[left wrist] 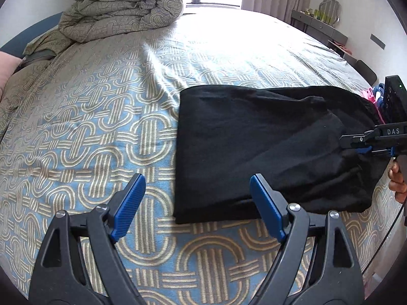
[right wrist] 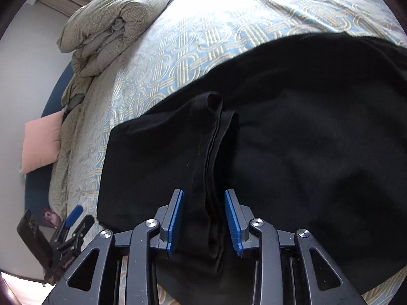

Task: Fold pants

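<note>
The black pants (left wrist: 254,147) lie folded into a rough rectangle on the patterned bedspread (left wrist: 89,127). My left gripper (left wrist: 197,193) is open and empty, hovering just in front of the pants' near left corner. My right gripper (left wrist: 356,143) reaches in at the pants' right end. In the right wrist view the pants (right wrist: 305,139) fill the frame, and a raised fold of hem fabric (right wrist: 211,152) runs between the blue pads (right wrist: 175,218) of my right gripper (right wrist: 204,218), which stand partly closed around it with a gap to each side.
A rolled grey-patterned duvet (left wrist: 122,12) sits at the bed's far left corner. A pink pillow (right wrist: 42,142) lies beyond the bed's edge. Pink and blue clothes (left wrist: 376,99) lie by the right edge, and a dresser (left wrist: 320,28) stands at the far wall.
</note>
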Available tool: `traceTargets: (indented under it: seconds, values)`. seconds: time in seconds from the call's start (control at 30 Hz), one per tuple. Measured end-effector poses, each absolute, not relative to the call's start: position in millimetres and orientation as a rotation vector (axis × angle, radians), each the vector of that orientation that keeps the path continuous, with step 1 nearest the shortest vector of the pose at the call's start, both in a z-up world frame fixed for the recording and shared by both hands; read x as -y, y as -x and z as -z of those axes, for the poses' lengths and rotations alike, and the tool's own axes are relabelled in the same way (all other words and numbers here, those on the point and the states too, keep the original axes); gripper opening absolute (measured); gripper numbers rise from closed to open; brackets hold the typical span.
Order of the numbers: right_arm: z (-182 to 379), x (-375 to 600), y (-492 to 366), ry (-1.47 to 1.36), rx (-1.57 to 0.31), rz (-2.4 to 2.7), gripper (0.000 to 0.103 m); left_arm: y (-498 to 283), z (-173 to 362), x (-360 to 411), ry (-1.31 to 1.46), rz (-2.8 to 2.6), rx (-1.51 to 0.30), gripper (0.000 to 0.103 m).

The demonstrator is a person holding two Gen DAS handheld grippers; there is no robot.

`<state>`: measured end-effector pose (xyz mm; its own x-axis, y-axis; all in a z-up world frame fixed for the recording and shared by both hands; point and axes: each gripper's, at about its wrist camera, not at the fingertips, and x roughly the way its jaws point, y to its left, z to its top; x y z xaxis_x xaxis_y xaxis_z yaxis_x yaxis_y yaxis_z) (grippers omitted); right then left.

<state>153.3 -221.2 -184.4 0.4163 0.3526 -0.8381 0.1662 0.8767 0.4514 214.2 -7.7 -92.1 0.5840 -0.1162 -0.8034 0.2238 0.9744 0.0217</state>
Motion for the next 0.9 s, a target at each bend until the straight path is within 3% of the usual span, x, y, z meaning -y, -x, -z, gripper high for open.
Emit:
traceTargets:
  seconds: [0.13, 0.27, 0.5, 0.9]
  values:
    - [186, 218, -140, -0.517, -1.149, -0.154, 0.041, -217, 93, 26, -0.149, 0.223, -0.932, 0.084]
    - [180, 217, -133, -0.420, -1.155, -0.097, 0.029, -216, 93, 39, -0.147, 0.237, -0.941, 0.085]
    - [170, 215, -113, -0.225, -1.089, 0.030, 0.029, -212, 94, 59, -0.180, 0.241, -0.958, 0.084]
    - [166, 280, -64, -0.403, -1.011, 0.063, 0.031, -250, 84, 150, -0.193, 0.420, -0.958, 0.082]
